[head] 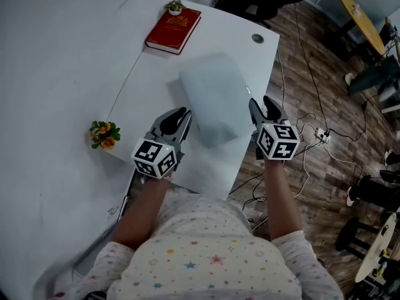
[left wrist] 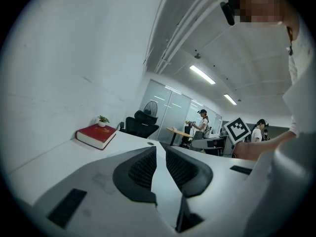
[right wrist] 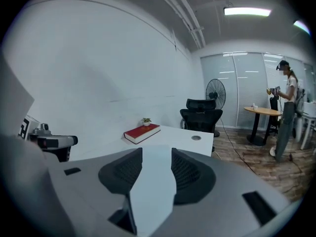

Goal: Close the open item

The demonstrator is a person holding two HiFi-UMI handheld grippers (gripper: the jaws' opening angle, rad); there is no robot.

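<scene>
A pale blue-grey laptop [head: 215,99] lies in the middle of the white desk [head: 156,74], its outline soft and blurred; I cannot tell how far its lid stands open. My left gripper [head: 186,114] is at its left edge and my right gripper [head: 257,103] at its right edge, both pointing away from me. In the left gripper view the jaws [left wrist: 159,149] stand a narrow gap apart with nothing between them, and the laptop [left wrist: 291,181] looms at the right. The right gripper [right wrist: 157,152] shows the same narrow gap, with the laptop [right wrist: 12,107] at far left.
A red book [head: 174,30] and a small potted plant [head: 175,7] sit at the desk's far end, near a round cable hole [head: 257,39]. Orange flowers [head: 104,134] are at the left edge. Cables and a power strip [head: 315,133] lie on the wooden floor to the right.
</scene>
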